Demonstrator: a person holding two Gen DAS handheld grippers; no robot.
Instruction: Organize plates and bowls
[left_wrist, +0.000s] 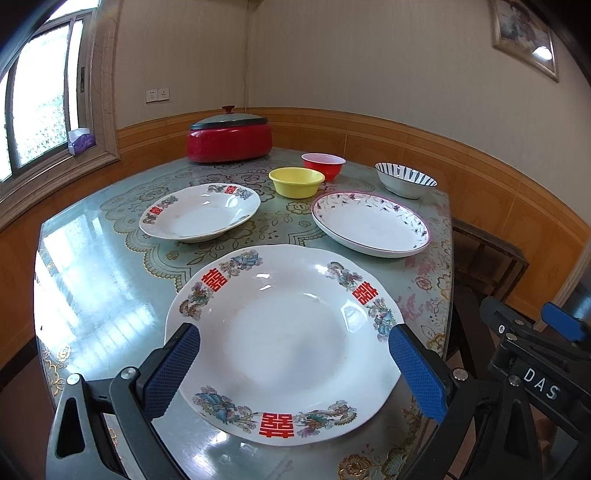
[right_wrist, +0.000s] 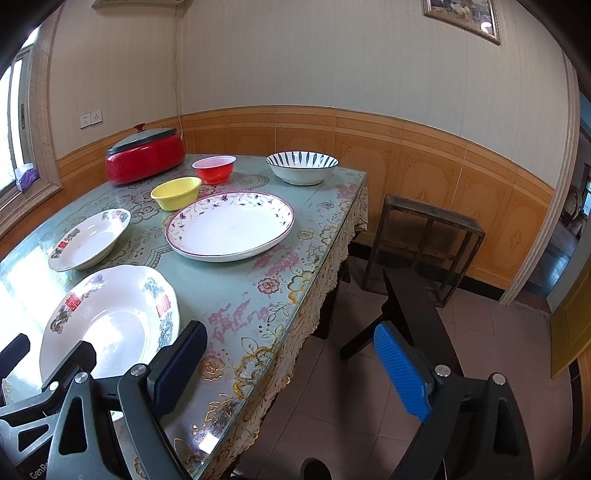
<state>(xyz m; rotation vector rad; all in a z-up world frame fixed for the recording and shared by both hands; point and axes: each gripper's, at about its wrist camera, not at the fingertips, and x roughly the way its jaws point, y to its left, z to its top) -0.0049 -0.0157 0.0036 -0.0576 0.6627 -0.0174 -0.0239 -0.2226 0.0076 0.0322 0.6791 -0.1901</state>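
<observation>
Plates and bowls sit apart on my table (left_wrist: 92, 266). In my left view, my left gripper (left_wrist: 295, 369) is spread wide and grips nothing. Its blue pads are over both sides of the big near plate (left_wrist: 284, 332). Past it are a small plate (left_wrist: 199, 212) on the left and a flowered plate (left_wrist: 371, 225) on the right. Farther away are a yellow bowl (left_wrist: 296, 181), a red bowl (left_wrist: 323, 165) and a striped bowl (left_wrist: 405, 180) near the right edge. A red pot (left_wrist: 229, 138) is at the far end.

In my right view, my right gripper (right_wrist: 291, 369) is wide apart too, holding nothing. It hangs over the table's right edge, with bare floor (right_wrist: 351, 406) below.
</observation>
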